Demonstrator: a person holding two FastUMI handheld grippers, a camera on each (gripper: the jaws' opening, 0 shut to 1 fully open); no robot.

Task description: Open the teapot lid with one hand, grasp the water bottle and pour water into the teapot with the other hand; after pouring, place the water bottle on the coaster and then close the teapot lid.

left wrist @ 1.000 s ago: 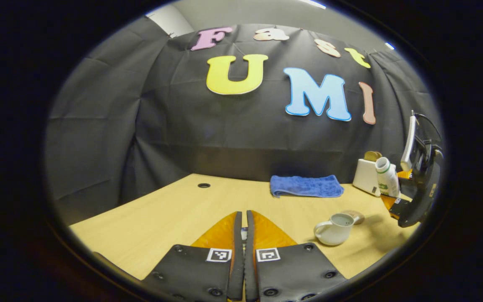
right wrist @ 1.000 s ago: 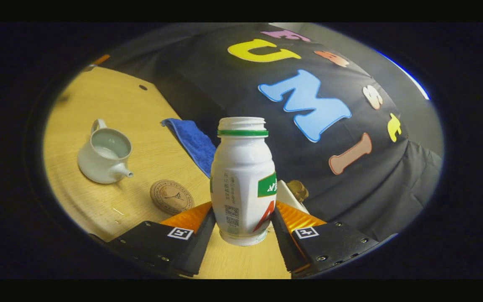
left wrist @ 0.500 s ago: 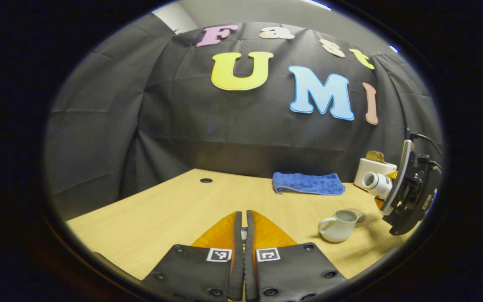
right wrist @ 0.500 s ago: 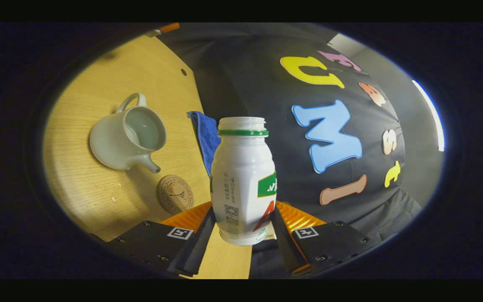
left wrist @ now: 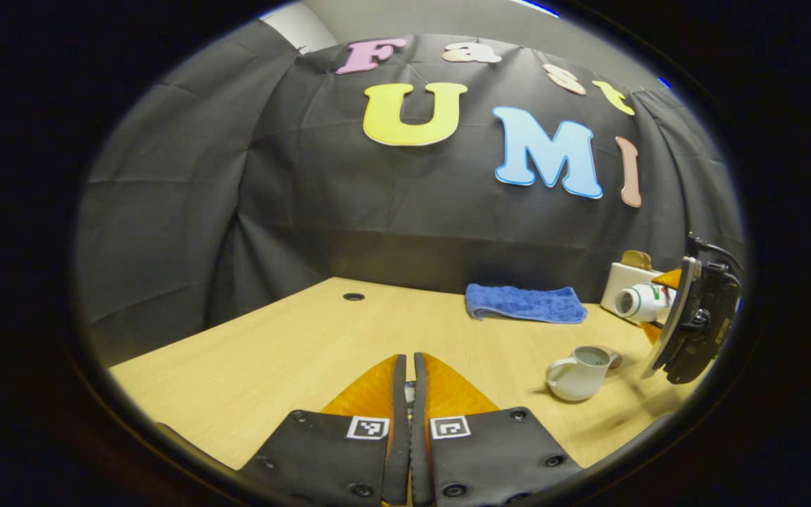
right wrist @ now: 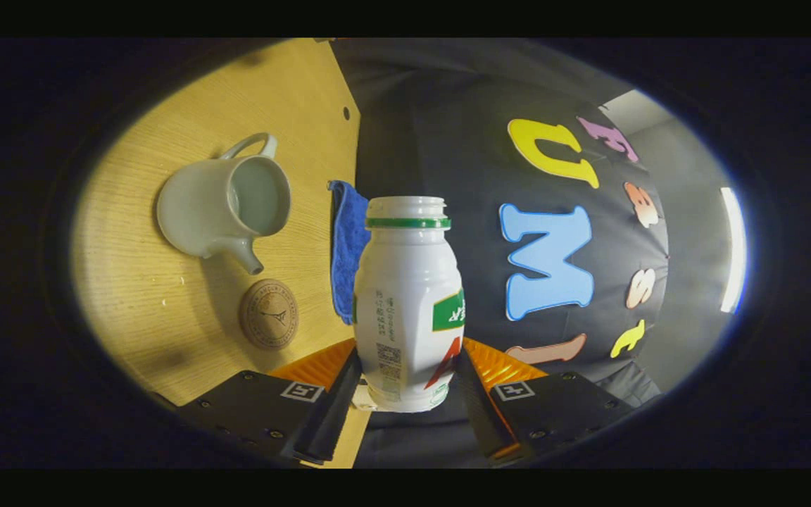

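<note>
In the left gripper view my left tongs (left wrist: 409,394) sit low over the near part of the surface (left wrist: 286,352), the fingers pressed almost together; a small pale bit shows in the slit between them, which I judge may be the teapot lid, though I cannot tell for sure. The teapot (left wrist: 579,373) stands open-mouthed well off to the right of these tongs, on the surface, with the coaster (left wrist: 613,357) just behind it. Above and right of it the right tongs (left wrist: 659,304) hold the water bottle (left wrist: 639,302) tipped nearly flat, its long axis running left-right and its open neck pointing left, high over the teapot's far right side. A blue towel (left wrist: 526,303) lies farther back, and a pale box (left wrist: 627,279) stands behind the bottle; neither blocks the way. In the right gripper view the bottle (right wrist: 407,303) is clamped at its lower body between both fingers of the right tongs (right wrist: 409,384), neck pointing away along them. The teapot (right wrist: 221,204) lies to the left of the neck, not under it, spout toward the coaster (right wrist: 269,314), which is beside it but apart. So I judge the pour needs the neck carried across over the teapot mouth; the right hand is far nearer, and nothing stands between them.
</note>
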